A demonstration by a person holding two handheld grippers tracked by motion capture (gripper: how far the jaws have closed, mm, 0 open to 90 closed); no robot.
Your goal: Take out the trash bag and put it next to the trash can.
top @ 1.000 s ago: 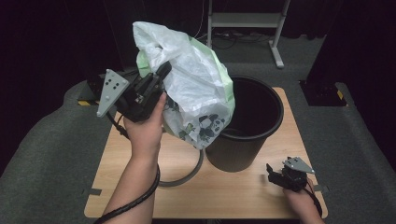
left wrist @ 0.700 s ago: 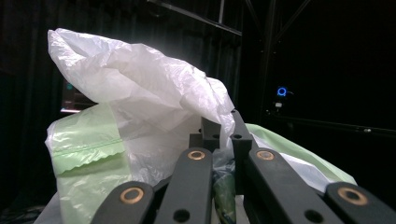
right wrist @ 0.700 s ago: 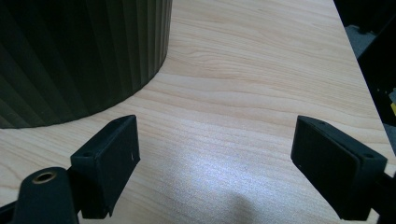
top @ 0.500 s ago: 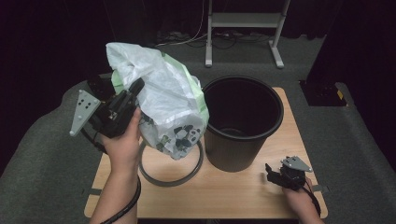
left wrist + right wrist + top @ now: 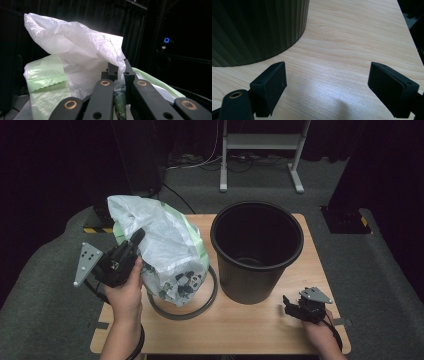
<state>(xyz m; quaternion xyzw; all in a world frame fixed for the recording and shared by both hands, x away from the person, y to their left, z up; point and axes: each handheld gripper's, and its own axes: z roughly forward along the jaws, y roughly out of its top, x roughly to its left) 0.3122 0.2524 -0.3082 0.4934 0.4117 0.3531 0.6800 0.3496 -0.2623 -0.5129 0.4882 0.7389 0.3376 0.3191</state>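
The left gripper (image 5: 131,241) has been carrying the bag (image 5: 160,252) down and to the left, away from the bin (image 5: 257,251). Now the bag is sitting over the ring (image 5: 210,295) on the left side of the table (image 5: 250,330). The left gripper is squeezing the crinkly white top of the bag (image 5: 82,57), with its jaws pinched tight on it. The right gripper (image 5: 295,307) is resting near the right corner, just beside the bin (image 5: 257,27). Its jaws are standing wide open and holding nothing.

High overview, two close gripper-mounted views
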